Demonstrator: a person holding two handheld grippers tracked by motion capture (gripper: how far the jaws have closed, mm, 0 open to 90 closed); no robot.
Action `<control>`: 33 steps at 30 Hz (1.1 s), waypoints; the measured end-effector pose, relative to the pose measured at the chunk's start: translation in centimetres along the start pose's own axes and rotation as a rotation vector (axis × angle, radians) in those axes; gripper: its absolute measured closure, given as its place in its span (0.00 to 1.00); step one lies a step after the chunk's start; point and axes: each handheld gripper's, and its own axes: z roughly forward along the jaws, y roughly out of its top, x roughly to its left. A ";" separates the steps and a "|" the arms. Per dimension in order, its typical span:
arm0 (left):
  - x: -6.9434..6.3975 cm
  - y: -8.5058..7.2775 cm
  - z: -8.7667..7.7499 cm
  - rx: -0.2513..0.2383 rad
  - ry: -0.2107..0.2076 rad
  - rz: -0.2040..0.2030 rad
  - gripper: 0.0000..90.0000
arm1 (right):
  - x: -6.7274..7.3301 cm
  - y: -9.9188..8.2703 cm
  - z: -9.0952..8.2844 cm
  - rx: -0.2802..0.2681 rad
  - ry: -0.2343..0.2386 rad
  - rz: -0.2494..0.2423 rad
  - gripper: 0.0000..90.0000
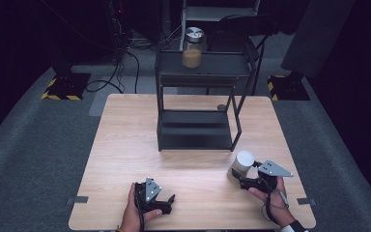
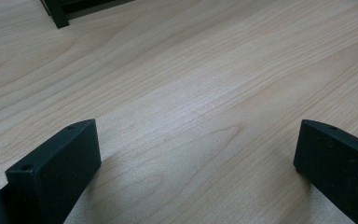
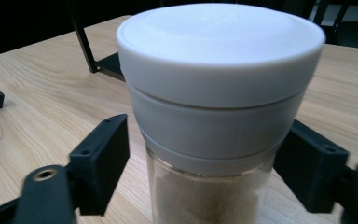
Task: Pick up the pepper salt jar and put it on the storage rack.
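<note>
Your right gripper (image 1: pixel 245 177) has the white-lidded jar (image 1: pixel 240 165) between its jaws. In the right gripper view the jar (image 3: pixel 214 116) sits just under its lid line between them, the right jaw looks against the glass, the left shows a thin gap, so a firm grip can't be confirmed. Jar is upright on the table (image 1: pixel 125 145), just in front of the black shelf rack (image 1: pixel 198 121), off its right front corner, tan powder inside. Your left gripper (image 1: pixel 166 200) rests on the table well left of and nearer you than the rack, jaws wide apart, holding nothing. A second jar (image 1: pixel 192 47) with a metal lid stands on the rack's top shelf.
</note>
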 end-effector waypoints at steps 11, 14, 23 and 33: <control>0.0 0.0 0.0 -0.003 -0.005 0.001 0.00 | -0.2 0.0 0.4 -0.001 -0.009 -0.020 0.36; 0.0 0.0 0.0 -0.003 -0.006 0.001 0.00 | 0.2 0.0 0.5 -0.003 -0.031 -0.042 0.37; 0.0 0.0 0.0 -0.003 -0.006 0.002 0.00 | 0.2 0.0 0.4 -0.004 -0.031 -0.053 0.38; 0.0 0.0 0.0 -0.003 -0.006 0.001 0.00 | 1.0 0.9 0.0 -0.021 -0.072 -0.055 0.38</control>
